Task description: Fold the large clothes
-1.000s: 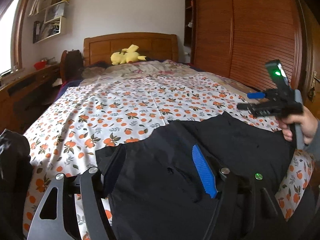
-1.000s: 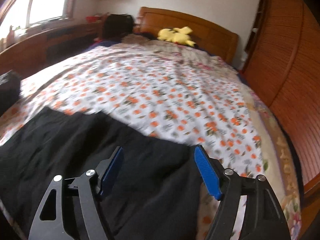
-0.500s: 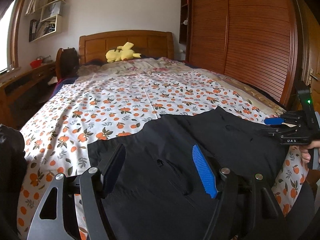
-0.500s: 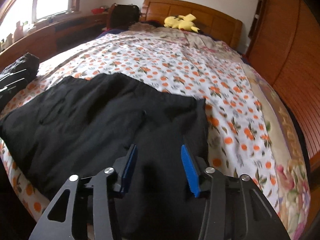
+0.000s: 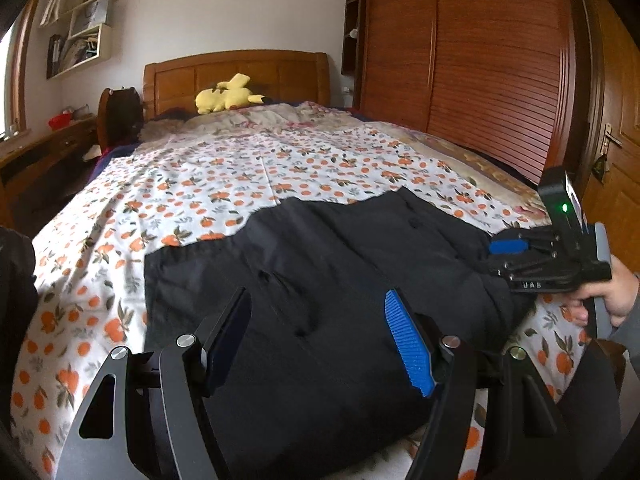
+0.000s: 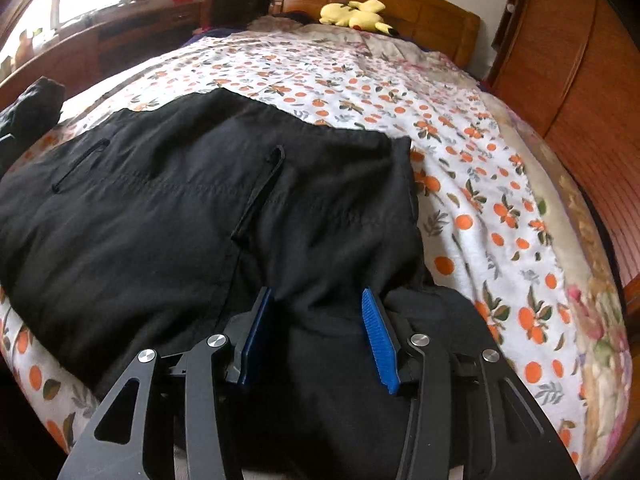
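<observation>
A large black garment [image 5: 320, 272] lies spread across the foot of the bed; it also fills the right wrist view [image 6: 200, 216]. My left gripper [image 5: 320, 344] is open, low over the garment's near edge, with cloth between the blue pads but not pinched. My right gripper [image 6: 316, 328] is open over the garment's right part, jaws partly apart with a ridge of cloth between them. The right gripper also shows in the left wrist view [image 5: 516, 248], held by a hand at the garment's right edge.
The bed has an orange-flowered sheet [image 5: 240, 184] and a wooden headboard [image 5: 236, 76] with a yellow plush toy [image 5: 228, 98]. A wooden wardrobe [image 5: 480, 60] stands on the right. A dark bundle [image 6: 32, 108] lies at the bed's left edge, beside a desk [image 5: 48, 144].
My right gripper has come down to the garment's right edge and its jaws have narrowed. My left gripper has held its place near the garment's near edge, still open.
</observation>
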`<state>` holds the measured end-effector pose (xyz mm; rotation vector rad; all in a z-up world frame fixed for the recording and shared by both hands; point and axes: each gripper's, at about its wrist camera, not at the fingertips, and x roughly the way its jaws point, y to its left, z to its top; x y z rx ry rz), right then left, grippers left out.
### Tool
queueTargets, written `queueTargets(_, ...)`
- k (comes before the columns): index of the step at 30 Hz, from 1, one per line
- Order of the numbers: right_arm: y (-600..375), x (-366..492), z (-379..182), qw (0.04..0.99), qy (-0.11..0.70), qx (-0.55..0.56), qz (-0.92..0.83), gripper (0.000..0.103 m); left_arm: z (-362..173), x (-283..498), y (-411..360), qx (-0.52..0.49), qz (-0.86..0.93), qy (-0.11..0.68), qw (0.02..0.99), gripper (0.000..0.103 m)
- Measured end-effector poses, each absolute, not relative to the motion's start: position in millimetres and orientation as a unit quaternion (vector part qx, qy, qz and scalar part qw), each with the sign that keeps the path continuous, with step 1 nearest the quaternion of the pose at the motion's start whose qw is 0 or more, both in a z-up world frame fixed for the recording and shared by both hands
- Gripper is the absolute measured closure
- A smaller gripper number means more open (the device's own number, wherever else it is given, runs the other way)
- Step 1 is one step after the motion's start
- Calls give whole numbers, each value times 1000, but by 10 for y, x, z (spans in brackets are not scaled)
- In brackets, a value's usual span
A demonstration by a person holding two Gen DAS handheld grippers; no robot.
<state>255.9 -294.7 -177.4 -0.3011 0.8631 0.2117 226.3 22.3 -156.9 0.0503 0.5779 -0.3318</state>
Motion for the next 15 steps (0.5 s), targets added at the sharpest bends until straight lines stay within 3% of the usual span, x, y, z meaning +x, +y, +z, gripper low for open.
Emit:
queueTargets(2, -3000, 2474, -1670, 899, 402, -142, 102, 48, -1605, 2212, 160, 26, -161, 288, 944, 32)
queueTargets(8, -3242, 2321, -1529, 910, 377, -131, 113, 46, -1707, 2082, -87, 38, -146, 306, 940, 32)
queueTargets(11, -3372, 2299, -1556, 911, 376, -114, 123, 37, -1750, 2045, -191, 40, -136, 314, 939, 32)
queueTargets(15, -3446, 2292, -1602, 911, 377, -103, 135, 34, -1808, 1975, -281, 37, -123, 328, 936, 32)
